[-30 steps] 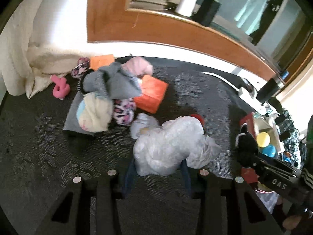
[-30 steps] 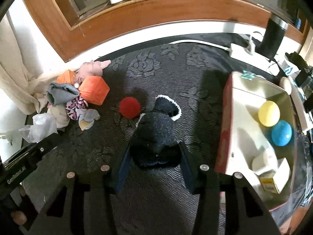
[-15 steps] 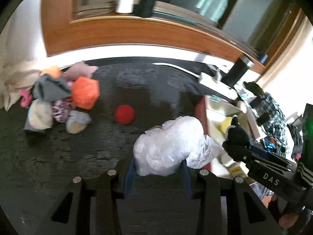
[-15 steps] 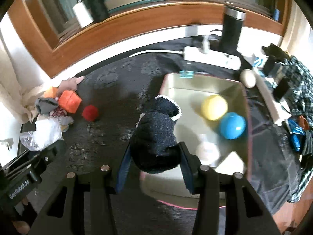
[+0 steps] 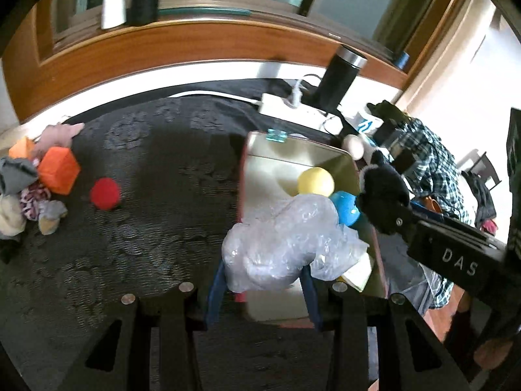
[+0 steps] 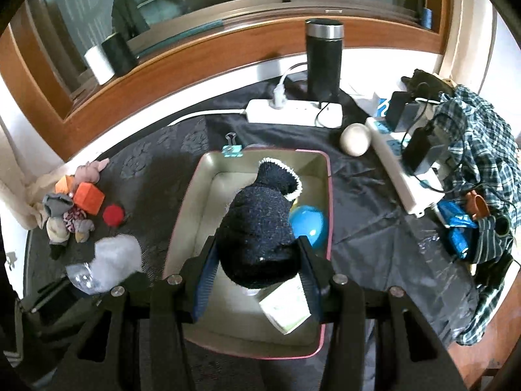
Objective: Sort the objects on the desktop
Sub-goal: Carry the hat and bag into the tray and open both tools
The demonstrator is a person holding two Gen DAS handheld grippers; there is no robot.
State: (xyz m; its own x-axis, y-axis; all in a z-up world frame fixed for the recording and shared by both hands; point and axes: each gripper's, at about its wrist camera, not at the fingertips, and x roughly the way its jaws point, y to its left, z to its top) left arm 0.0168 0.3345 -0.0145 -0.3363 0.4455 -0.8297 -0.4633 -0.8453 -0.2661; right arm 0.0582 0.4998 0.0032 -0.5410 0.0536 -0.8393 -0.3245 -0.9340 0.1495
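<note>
My left gripper (image 5: 263,273) is shut on a crumpled clear plastic bag (image 5: 283,244), held above the near left part of a beige tray with a pink rim (image 5: 242,169). A yellow ball (image 5: 316,181) and a blue ball (image 5: 345,208) lie in the tray. My right gripper (image 6: 257,260) is shut on a black sock with a white cuff (image 6: 260,224), which hangs over the tray's (image 6: 182,215) middle and hides most of the yellow ball. The blue ball (image 6: 309,224) and a white box (image 6: 286,306) show beside the sock. The bag (image 6: 110,260) is to the tray's left there.
On the dark cloth to the left lie a red ball (image 5: 105,193), an orange cube (image 5: 58,171) and a heap of socks (image 5: 16,195). Behind the tray are a power strip (image 6: 293,112), a black flask (image 6: 324,58) and an egg-shaped object (image 6: 355,139). A plaid shirt (image 6: 482,150) and chargers crowd the right.
Both grippers have swung right, away from the toy pile, and now hang over the tray. The bag and the sock stay gripped as before.
</note>
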